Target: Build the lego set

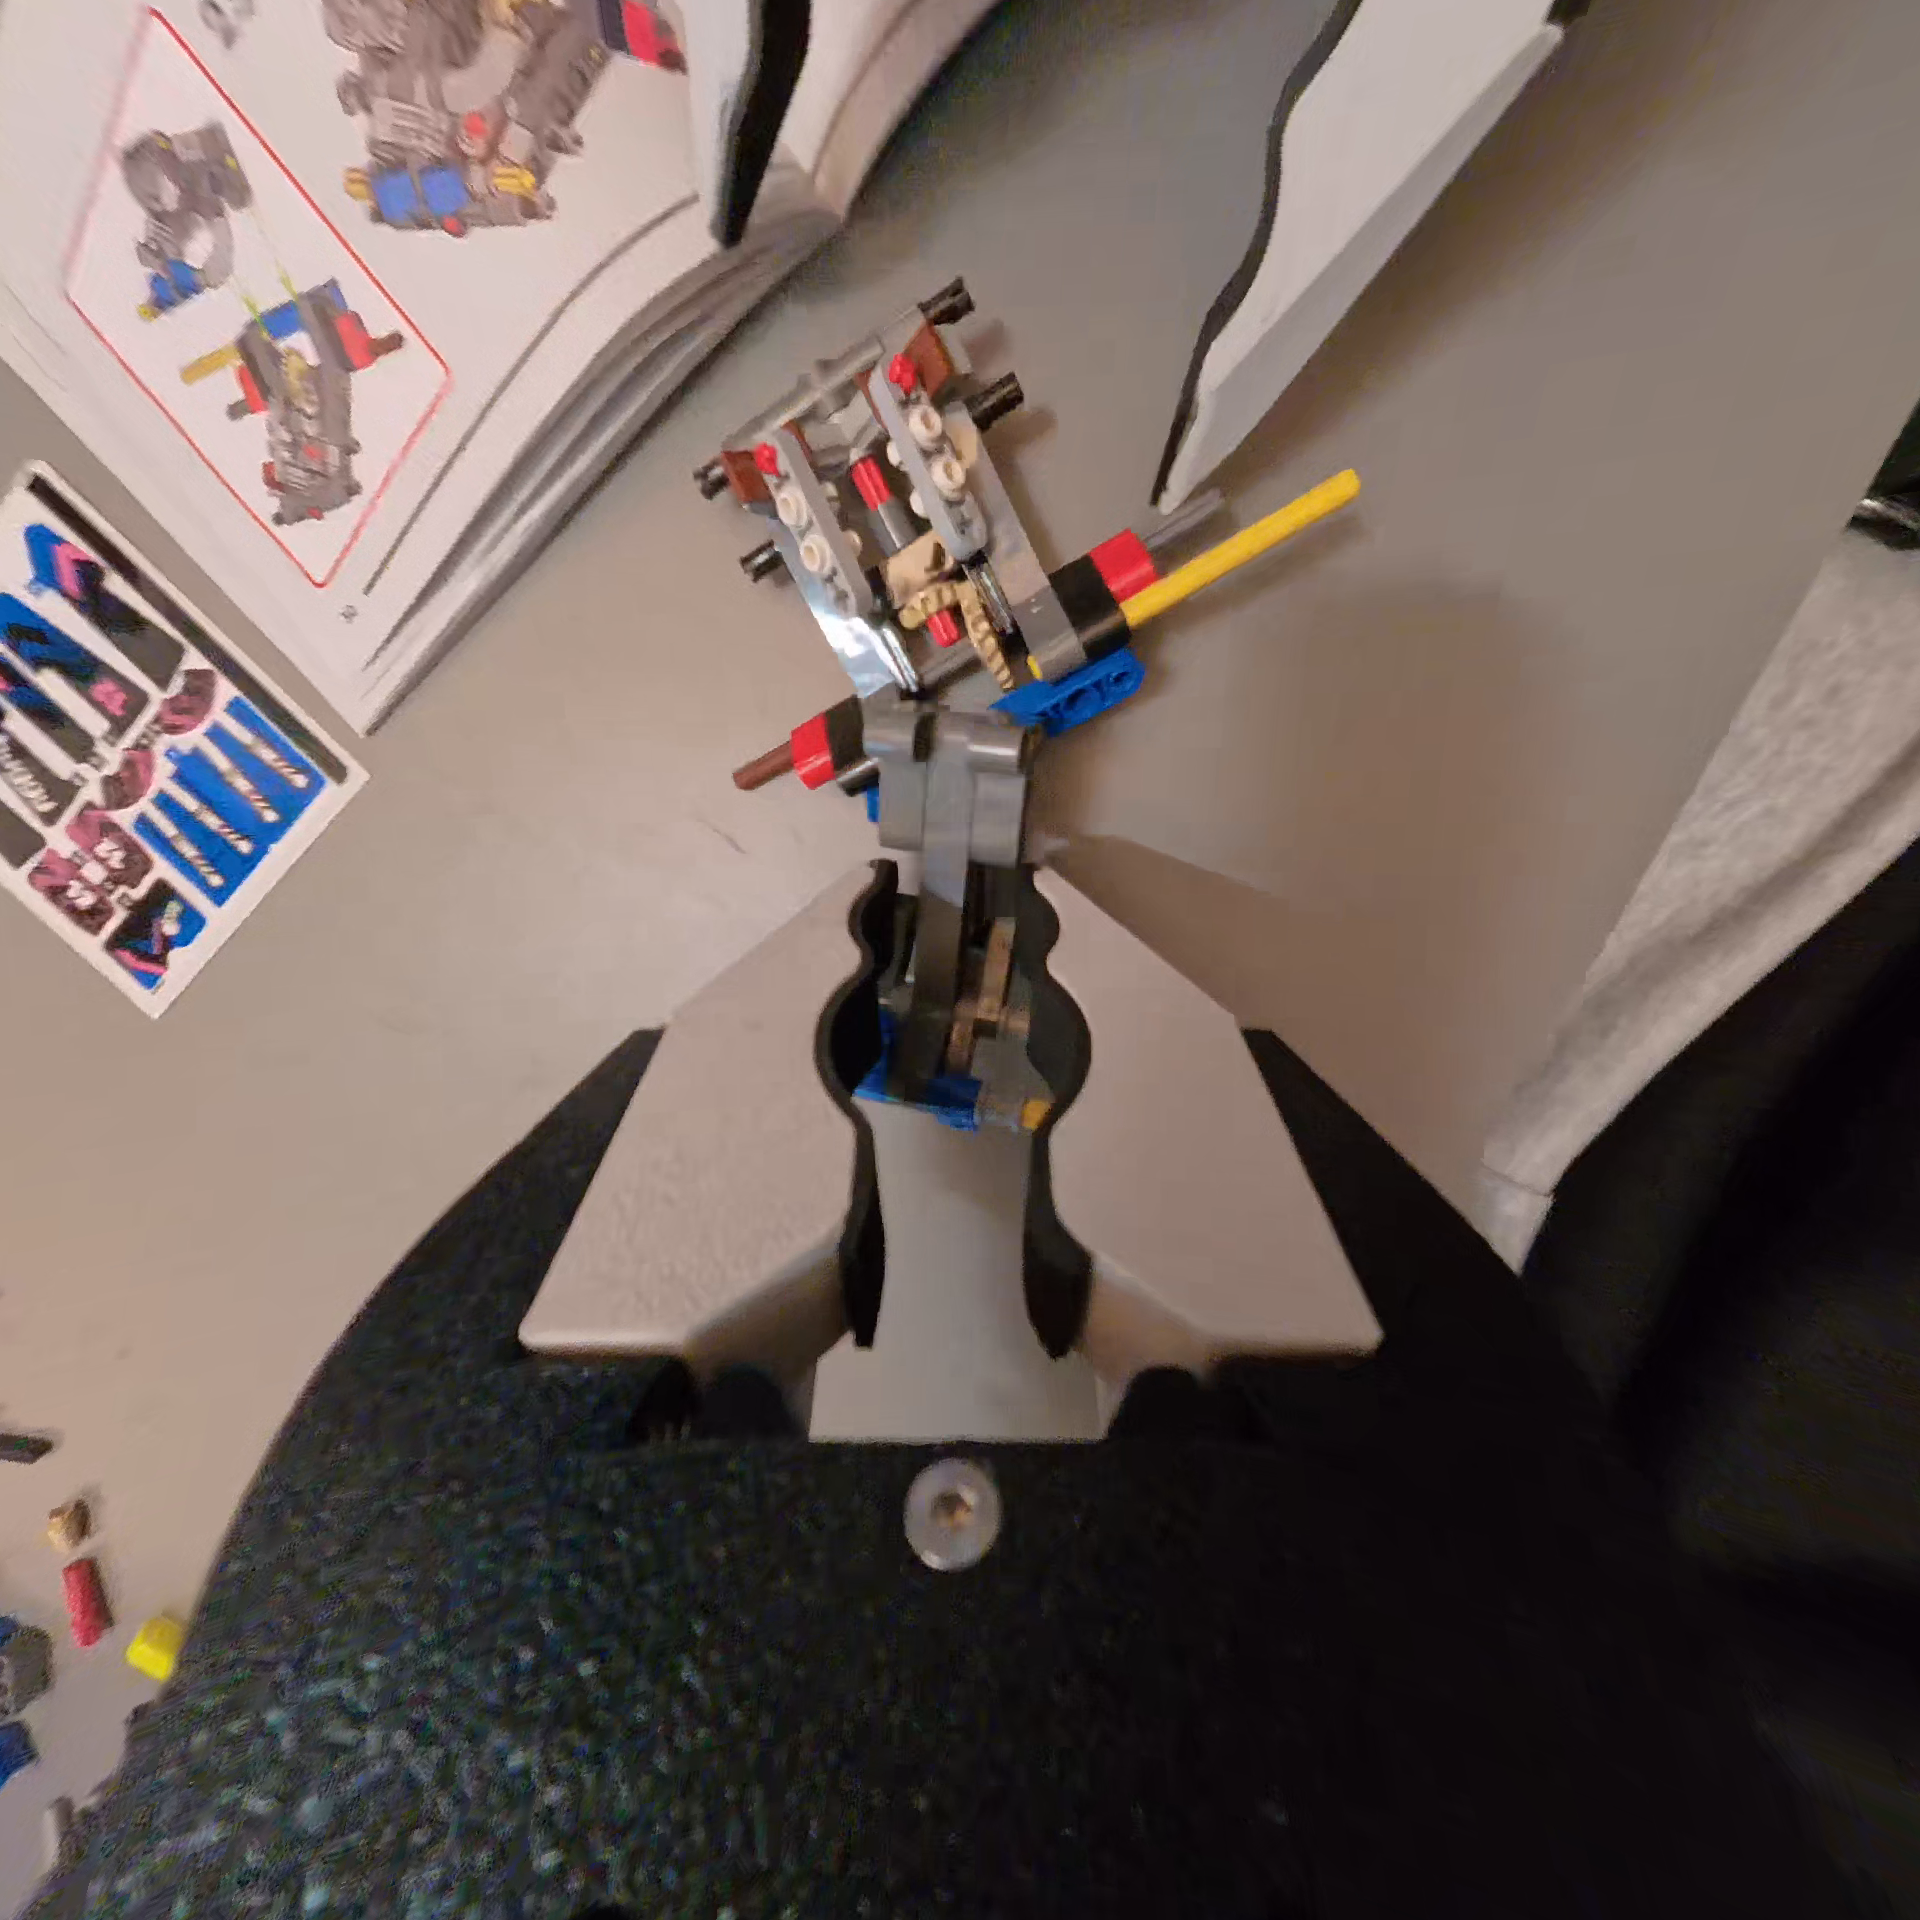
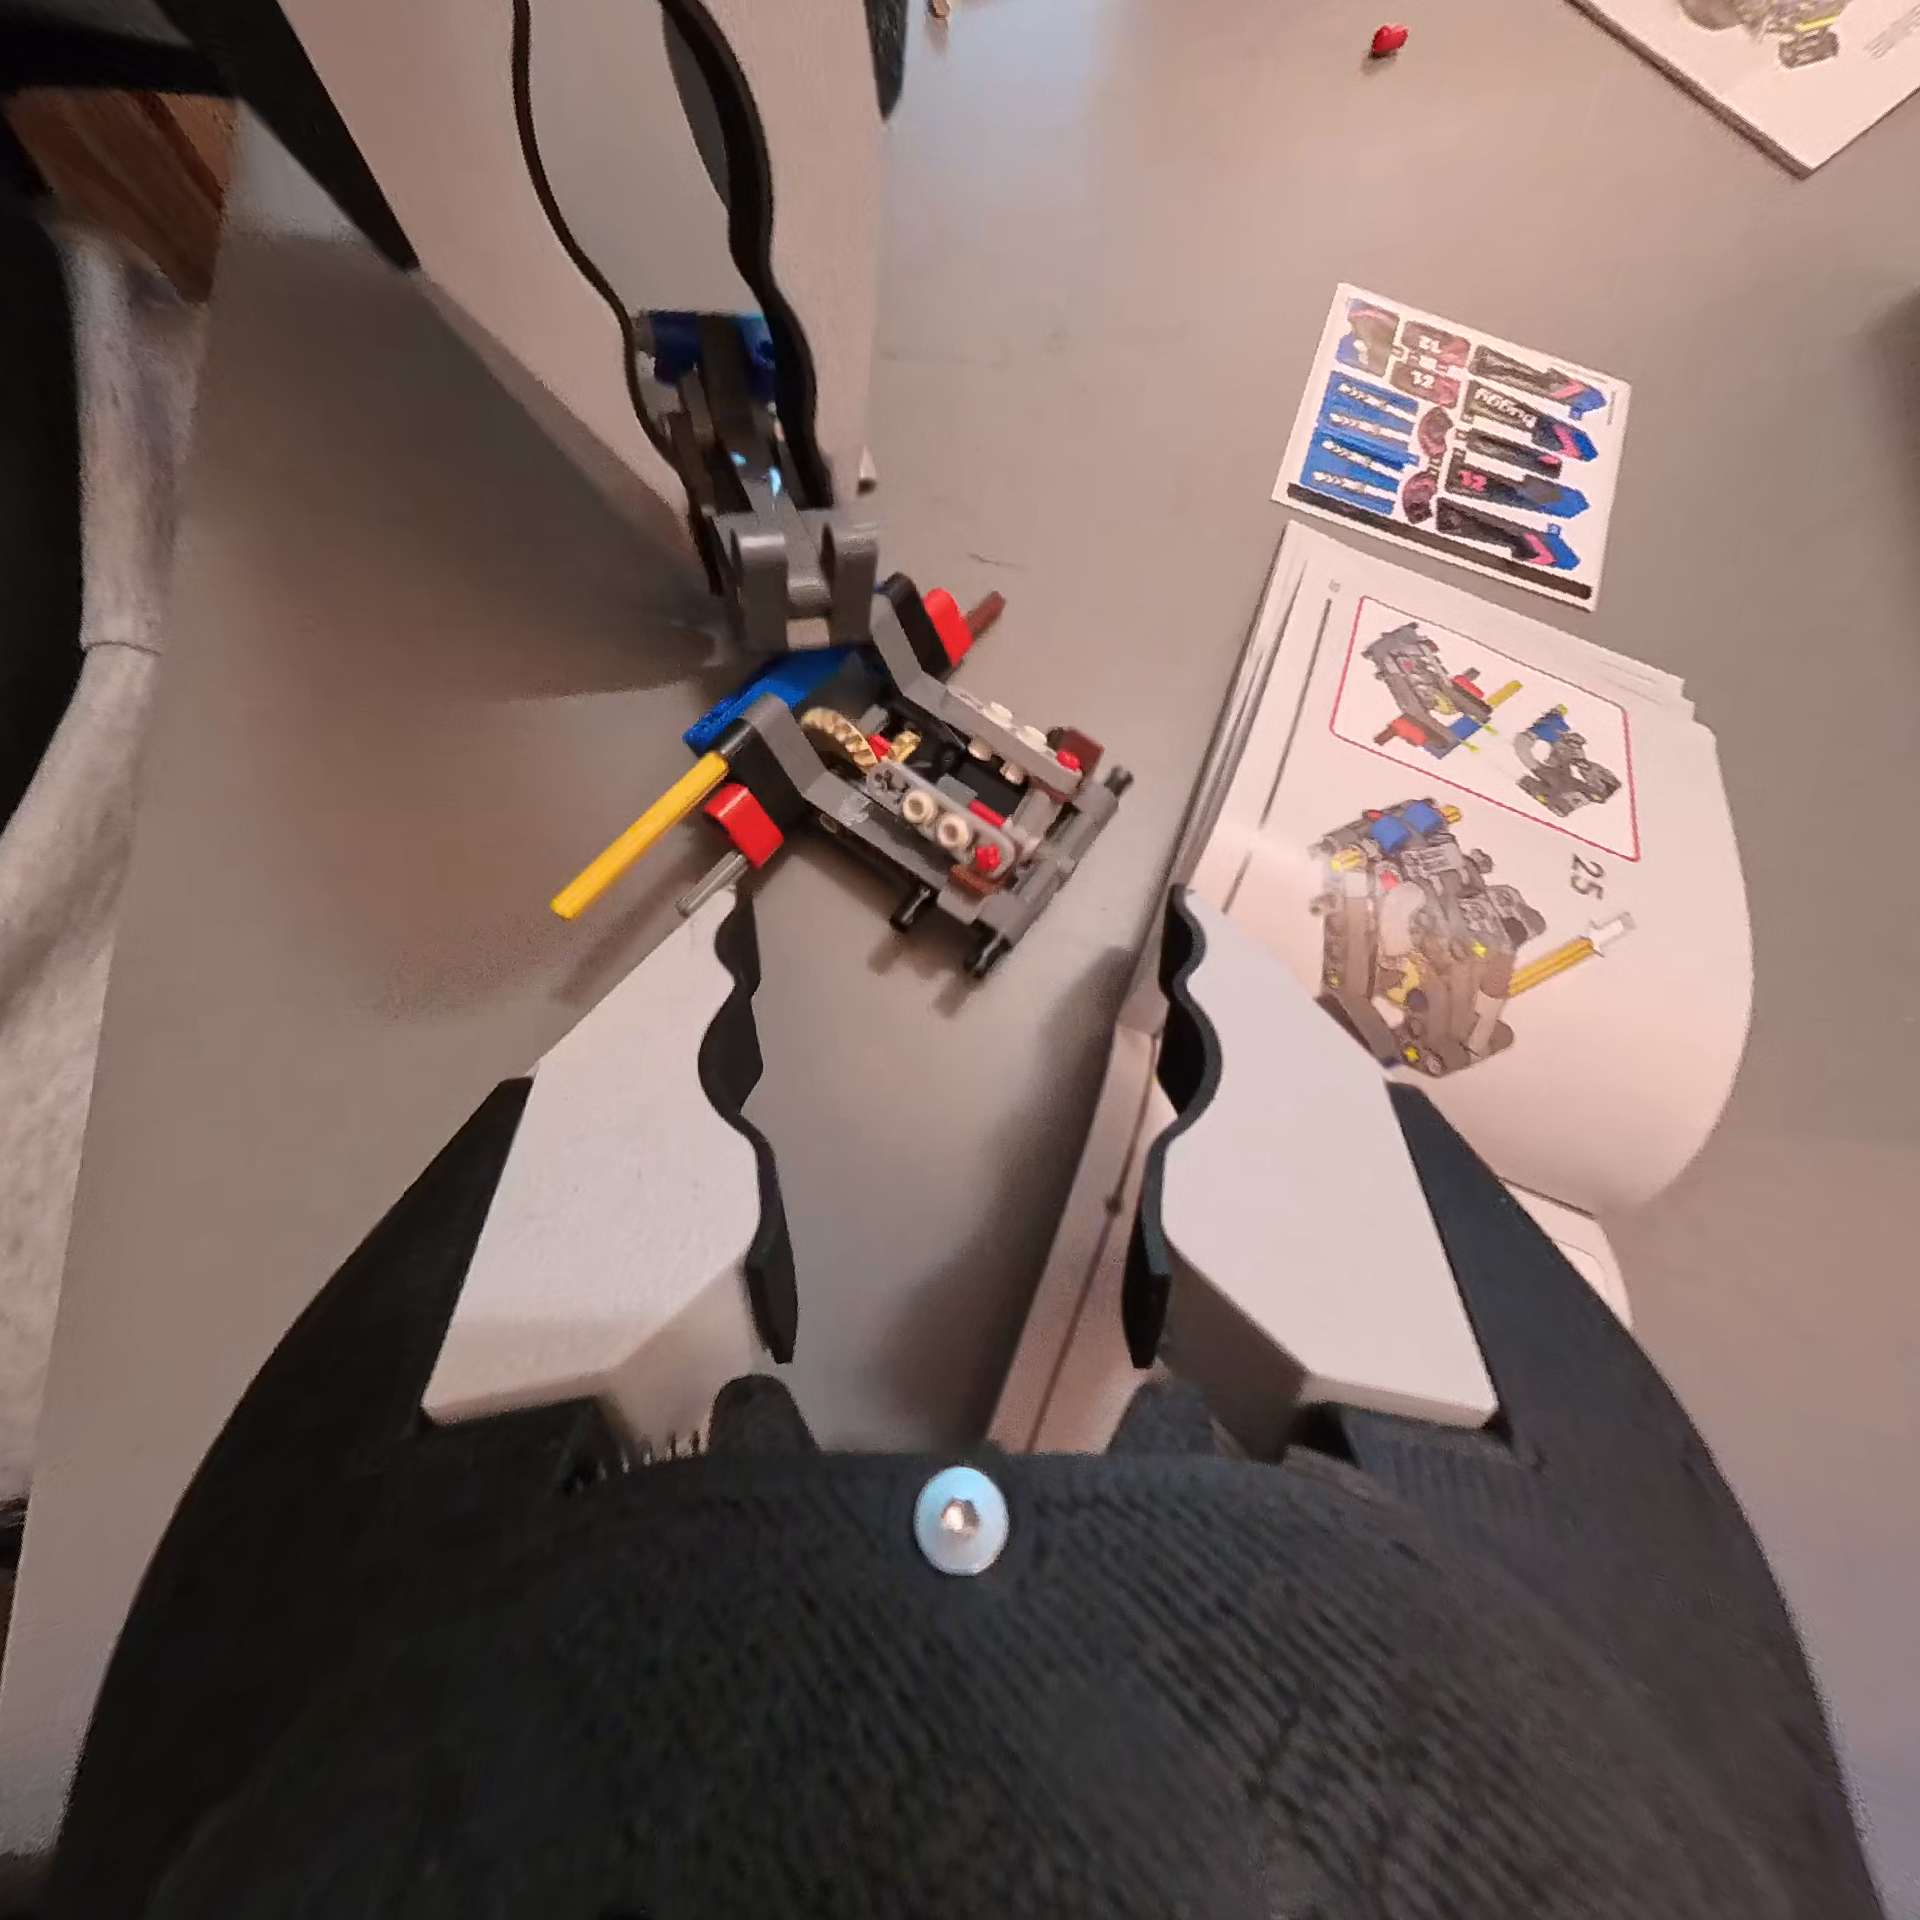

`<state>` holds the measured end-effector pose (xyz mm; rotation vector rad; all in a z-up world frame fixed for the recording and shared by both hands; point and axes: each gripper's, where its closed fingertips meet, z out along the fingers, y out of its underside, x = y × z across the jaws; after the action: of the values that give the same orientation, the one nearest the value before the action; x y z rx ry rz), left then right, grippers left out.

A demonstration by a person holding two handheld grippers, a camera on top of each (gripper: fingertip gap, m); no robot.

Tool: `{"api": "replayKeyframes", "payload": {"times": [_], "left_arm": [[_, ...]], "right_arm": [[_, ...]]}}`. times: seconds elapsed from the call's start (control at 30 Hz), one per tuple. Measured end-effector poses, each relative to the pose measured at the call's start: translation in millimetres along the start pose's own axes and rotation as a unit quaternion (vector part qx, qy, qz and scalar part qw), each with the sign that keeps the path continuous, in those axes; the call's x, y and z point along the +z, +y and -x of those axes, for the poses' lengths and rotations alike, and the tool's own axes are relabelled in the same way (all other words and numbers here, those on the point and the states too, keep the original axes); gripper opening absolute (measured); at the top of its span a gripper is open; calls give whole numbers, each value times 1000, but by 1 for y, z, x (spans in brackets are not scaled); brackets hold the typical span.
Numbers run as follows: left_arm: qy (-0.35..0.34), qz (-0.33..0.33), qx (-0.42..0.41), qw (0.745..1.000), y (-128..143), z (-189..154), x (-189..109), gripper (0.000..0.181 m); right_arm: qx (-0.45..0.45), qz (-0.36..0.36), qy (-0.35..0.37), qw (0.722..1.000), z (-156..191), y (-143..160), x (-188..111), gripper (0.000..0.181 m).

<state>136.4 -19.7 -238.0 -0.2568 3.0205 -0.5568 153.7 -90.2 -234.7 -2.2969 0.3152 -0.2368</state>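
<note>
Lego build [image 1: 914, 582] rests on grey table [image 1: 1455, 727], near open manual [image 1: 395, 312]; my left gripper [image 1: 956, 904] clamps its grey end (yellow axle [image 1: 1236, 551] pokes out sideways). My right gripper [image 2: 956, 956], jaws wide, holding nothing, hovers just beside it

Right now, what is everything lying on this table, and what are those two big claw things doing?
Lego assembly: one, grey with blue, red and tan parts, mid-table, gripped at one end.
Yellow axle: one, sticking out of the assembly's side.
Instruction booklet: one, white, lying open beside the assembly.
Sticker sheet: one, blue, black and pink, beyond the booklet.
Loose pieces: a few, red, yellow, tan, at the table edge in the left wrist view.
Table: one, grey.
Left gripper: grey fingers, shut on the assembly.
Right gripper: grey fingers, open, empty, near the assembly.
</note>
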Motion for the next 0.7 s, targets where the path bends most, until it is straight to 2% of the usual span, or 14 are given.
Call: {"api": "replayKeyframes", "payload": {"times": [0.07,0.2,0.4,0.53,0.7], "left_arm": [[4,15,-7,1000,-1,0,2,20],[2,39,0,999,1,0,1,19],[16,91,2,996,14,-1,-2,20],[31,88,1,996,20,-1,-6,21],[5,58,14,998,25,3,-7,25]], "right_arm": [[5,7,-9,1000,4,-2,5,73],[-15,23,23,999,6,-7,10,67],[-8,-17,56,998,13,-31,4,50],[9,-27,59,998,18,-31,9,49],[20,-35,73,996,18,-35,13,44]]}}
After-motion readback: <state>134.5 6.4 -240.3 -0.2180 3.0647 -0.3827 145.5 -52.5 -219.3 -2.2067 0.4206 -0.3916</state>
